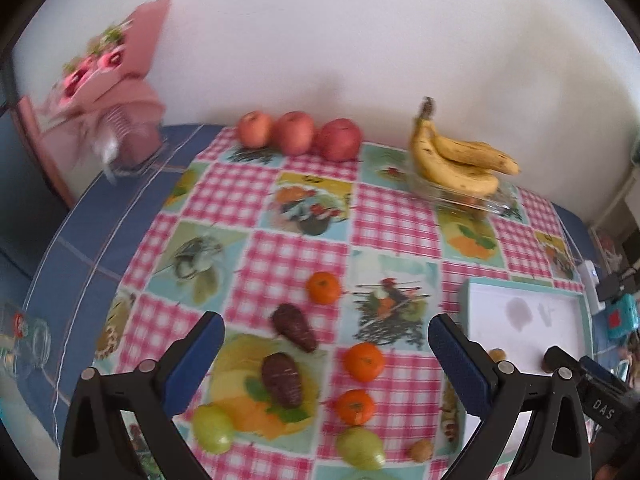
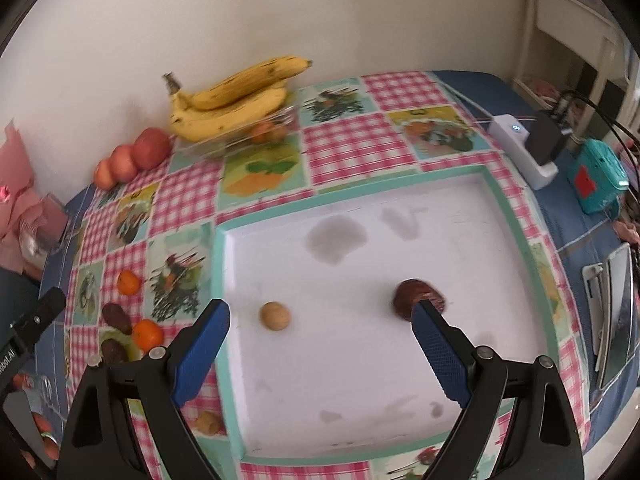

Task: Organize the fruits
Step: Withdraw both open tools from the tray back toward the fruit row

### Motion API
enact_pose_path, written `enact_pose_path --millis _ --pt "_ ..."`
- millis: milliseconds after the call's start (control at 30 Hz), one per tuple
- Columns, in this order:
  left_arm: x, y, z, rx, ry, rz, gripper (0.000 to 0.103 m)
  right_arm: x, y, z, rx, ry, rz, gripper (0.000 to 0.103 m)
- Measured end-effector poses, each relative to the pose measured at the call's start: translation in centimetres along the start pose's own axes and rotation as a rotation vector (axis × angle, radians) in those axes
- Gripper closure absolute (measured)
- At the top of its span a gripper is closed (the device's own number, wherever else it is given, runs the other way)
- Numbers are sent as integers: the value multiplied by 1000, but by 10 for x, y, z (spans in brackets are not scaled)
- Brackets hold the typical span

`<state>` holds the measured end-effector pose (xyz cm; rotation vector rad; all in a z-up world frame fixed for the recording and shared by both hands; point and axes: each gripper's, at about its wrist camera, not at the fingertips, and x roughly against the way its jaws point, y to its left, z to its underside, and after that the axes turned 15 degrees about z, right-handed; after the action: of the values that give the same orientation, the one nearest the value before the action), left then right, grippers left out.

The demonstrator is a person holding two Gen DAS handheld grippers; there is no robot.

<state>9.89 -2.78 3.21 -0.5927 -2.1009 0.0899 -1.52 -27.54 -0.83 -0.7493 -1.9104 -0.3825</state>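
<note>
In the right wrist view my right gripper [image 2: 320,308] hangs open over the white tray [image 2: 224,280] with a teal rim. A tan walnut [image 2: 274,316] lies in the tray between the fingers, untouched. A dark brown fruit [image 2: 412,298] lies in the tray just past the right fingertip, not gripped. In the left wrist view my left gripper [image 1: 326,322] stands wide open and empty above the checked cloth. Below it lie two dark brown fruits [image 1: 294,328], three tangerines [image 1: 364,361], two green fruits [image 1: 360,448] and a walnut [image 1: 422,450]. The tray [image 1: 520,304] is to its right.
Three apples [image 1: 296,132] line the back wall. Bananas [image 1: 456,160] rest on a glass dish [image 1: 492,204]. A pink bouquet [image 1: 108,76] stands at the back left. A white charger [image 2: 524,148], a teal box [image 2: 596,180] and a phone [image 2: 616,312] sit right of the tray.
</note>
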Motion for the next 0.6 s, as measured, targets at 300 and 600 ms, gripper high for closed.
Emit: enact_pose_path --millis 300,600 --pt "37 48 8 110 -59 -38 0 34 51 8 94 -89 -108 11" --pt "45 70 25 150 -59 -56 0 39 92 32 225 -59 -145 23"
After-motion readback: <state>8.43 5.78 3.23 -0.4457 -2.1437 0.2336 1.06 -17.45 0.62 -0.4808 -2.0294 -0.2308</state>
